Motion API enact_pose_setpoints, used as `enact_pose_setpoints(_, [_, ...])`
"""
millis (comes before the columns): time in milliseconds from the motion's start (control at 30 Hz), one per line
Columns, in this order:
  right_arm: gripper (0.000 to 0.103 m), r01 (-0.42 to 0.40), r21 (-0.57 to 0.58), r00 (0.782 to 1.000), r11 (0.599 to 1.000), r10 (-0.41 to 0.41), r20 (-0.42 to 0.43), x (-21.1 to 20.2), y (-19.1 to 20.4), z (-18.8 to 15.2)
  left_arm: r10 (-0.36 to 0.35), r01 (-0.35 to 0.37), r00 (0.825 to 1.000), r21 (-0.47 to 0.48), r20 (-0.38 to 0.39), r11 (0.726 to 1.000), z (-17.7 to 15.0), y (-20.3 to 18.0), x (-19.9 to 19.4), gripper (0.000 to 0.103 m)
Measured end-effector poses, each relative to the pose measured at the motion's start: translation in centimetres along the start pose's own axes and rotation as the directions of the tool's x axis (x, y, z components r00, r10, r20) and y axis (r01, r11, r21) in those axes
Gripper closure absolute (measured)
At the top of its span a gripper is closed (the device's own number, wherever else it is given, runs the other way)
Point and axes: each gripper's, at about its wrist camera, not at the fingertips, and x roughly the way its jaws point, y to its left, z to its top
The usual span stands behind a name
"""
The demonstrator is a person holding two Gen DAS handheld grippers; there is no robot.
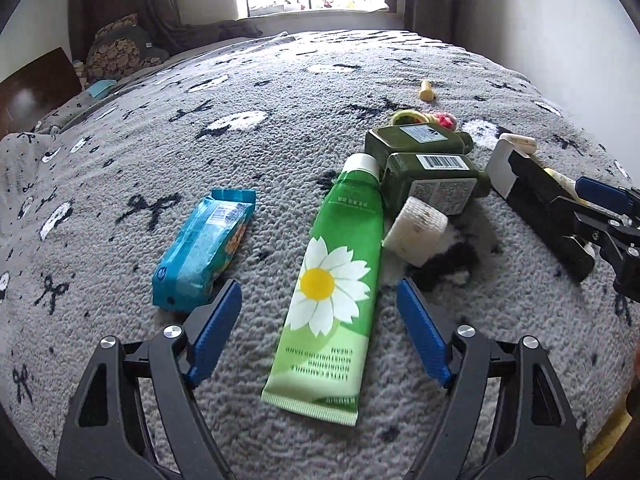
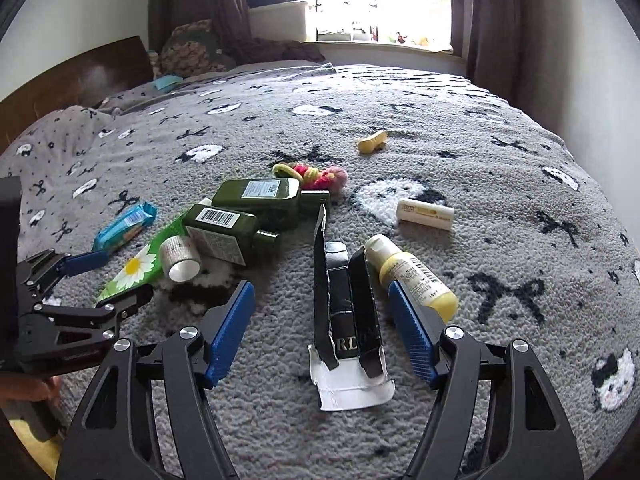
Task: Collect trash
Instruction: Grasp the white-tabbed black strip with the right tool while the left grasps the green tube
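A green hand-cream tube [image 1: 332, 280] with a daisy print lies on the grey blanket, between the open jaws of my left gripper [image 1: 318, 296]; the blue pads stand clear of it. Left of it lies a blue snack packet [image 1: 200, 248]. My right gripper [image 2: 320, 292] is open astride a torn black carton [image 2: 344, 304] with a white inside, without touching it. A small yellow bottle [image 2: 416, 276] rests against the carton's right side, by the right pad. Two dark green bottles [image 2: 256, 196] and a tape roll [image 2: 180, 258] lie between the two grippers.
Farther back lie a cream lip-balm stick [image 2: 426, 214], a bunch of hair ties [image 2: 316, 174] and a small yellow piece [image 2: 372, 142]. The bed's blanket [image 1: 280, 100] runs to a wooden headboard [image 2: 80, 76] on the left, with pillows and a window behind.
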Motion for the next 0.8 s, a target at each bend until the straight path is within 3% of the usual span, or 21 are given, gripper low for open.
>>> enact_pose_setpoints(100, [0.047,-0.008,-0.014,1.000,1.000,0.008,-0.030,1.4,0.4,0.2,-0.023,0.022,1.000,-0.024,-0.021,0.999,0.6,0.1,1.6,0.040])
enact_pose_setpoints(167, [0.051,-0.008,-0.027,0.999,1.000,0.007,-0.042,2.1,0.6,0.2,-0.034,0.034,0.999,-0.028,-0.015,0.999,1.1,0.1,2.1,0.042])
enact_pose_setpoints(300, [0.078,-0.012,-0.032,0.998,0.999,0.010,-0.070,3.3,0.8,0.0,-0.067,0.067,0.997,-0.020,-0.025,0.998,1.7,-0.1,2.8,0.057])
enact_pose_setpoints(400, [0.094,-0.013,-0.028,0.997,1.000,0.010,-0.079,3.6,0.7,-0.2,-0.072,0.071,0.997,-0.020,-0.030,0.997,1.5,-0.1,2.6,0.058])
enact_pose_setpoints(800, [0.098,-0.015,-0.095,1.000,0.995,0.013,-0.016,-0.3,1.0,-1.4,-0.084,0.082,0.996,-0.056,-0.030,0.995,-1.0,0.2,-0.8,0.062])
